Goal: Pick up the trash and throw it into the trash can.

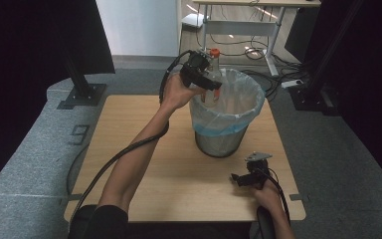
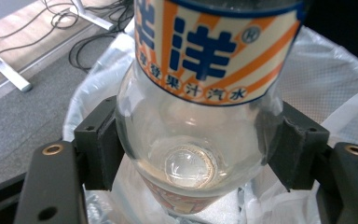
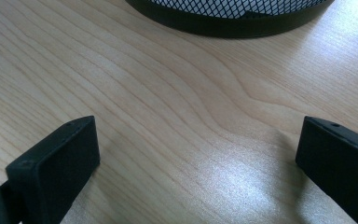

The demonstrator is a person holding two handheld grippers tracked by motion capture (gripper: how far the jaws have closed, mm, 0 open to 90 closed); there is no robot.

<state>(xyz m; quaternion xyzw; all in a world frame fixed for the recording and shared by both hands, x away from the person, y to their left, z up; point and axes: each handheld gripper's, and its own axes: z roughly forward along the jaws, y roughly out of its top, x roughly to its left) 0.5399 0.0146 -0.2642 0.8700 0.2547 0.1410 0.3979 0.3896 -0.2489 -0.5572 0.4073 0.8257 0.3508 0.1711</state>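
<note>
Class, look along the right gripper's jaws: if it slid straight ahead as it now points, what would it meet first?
Probably the black base of the mesh bin, across bare table; nothing lies between the open right gripper and it.

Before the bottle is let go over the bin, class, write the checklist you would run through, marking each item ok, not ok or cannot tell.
1. Left gripper grips the glass bottle firmly, pads on both sides: ok.
2. Bottle sits over the mouth of the waste bin, inside the rim: ok.
3. Plastic liner is spread open below the bottle: ok.
4. Orange cap is on the bottle: ok.
5. Right gripper is open, low over the bare table, away from the bin mouth: ok.
6. Bottom of the bin is free of things that glass could strike: cannot tell.
</note>
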